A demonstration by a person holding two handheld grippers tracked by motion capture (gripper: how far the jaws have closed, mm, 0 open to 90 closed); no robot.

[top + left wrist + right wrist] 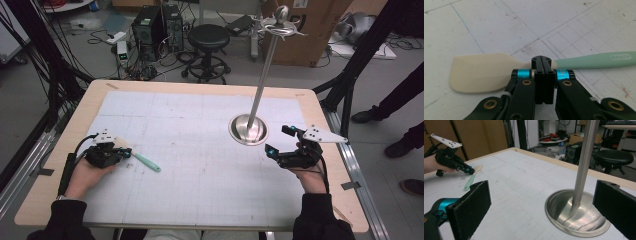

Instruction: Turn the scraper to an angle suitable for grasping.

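A spatula with a mint-green handle and a cream blade lies flat on the white gridded mat at the left. My left gripper rests low on the mat, its jaws shut together with nothing between them; their tips stand over the spatula's neck. At the right, my right gripper stands wide open, its black pads apart and pointing at the round base of a metal stand. The spatula and the left gripper also appear far off in the right gripper view.
The stand's steel pole rises from its dish-shaped base to a knob with hooks. The mat covers a wooden table. Beyond stand a black stool, computer towers and cardboard boxes. A person's shoes are at the right.
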